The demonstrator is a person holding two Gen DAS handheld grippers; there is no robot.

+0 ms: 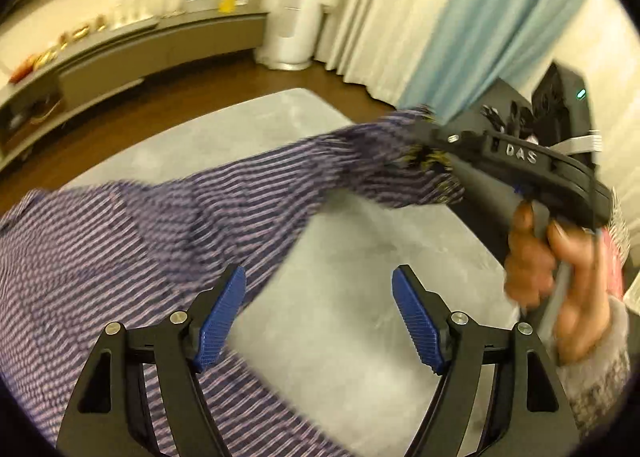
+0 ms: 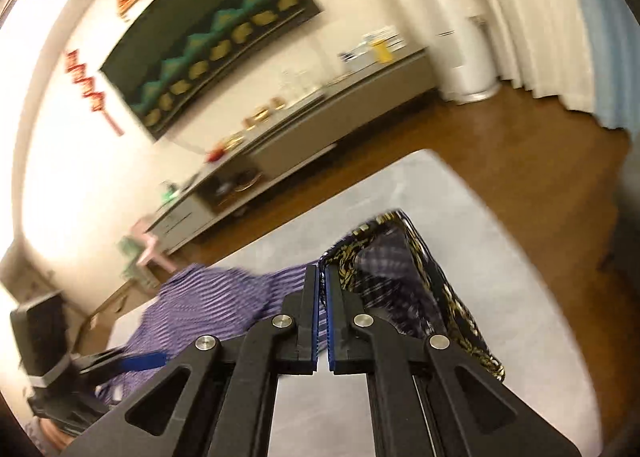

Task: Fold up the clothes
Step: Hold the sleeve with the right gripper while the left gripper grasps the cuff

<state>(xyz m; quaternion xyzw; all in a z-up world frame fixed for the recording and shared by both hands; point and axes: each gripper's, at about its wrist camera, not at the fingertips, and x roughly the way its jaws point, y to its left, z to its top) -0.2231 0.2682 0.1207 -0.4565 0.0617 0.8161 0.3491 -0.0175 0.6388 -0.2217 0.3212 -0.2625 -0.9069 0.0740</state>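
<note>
A purple striped shirt [image 1: 100, 249] lies spread on a grey padded surface [image 1: 352, 281]. One sleeve [image 1: 304, 173] is stretched up and to the right. My right gripper [image 1: 426, 155], held by a hand [image 1: 552, 269], is shut on its cuff. In the right wrist view the right gripper [image 2: 322, 271] has its jaws pressed together at the cuff [image 2: 404, 277], which shows a black and gold patterned lining, and the shirt's body [image 2: 208, 297] trails to the left. My left gripper [image 1: 320, 273] hangs open above the shirt's edge with nothing between its blue pads [image 1: 218, 321]. It also shows low on the left as the left gripper [image 2: 132, 363].
A wooden floor [image 1: 200, 93] surrounds the grey surface [image 2: 472, 225]. A low sideboard [image 1: 132, 53] with small items runs along the far wall. A white cylindrical unit [image 1: 292, 17] stands by the curtains [image 1: 460, 17]. Black equipment [image 1: 560, 97] sits at the right.
</note>
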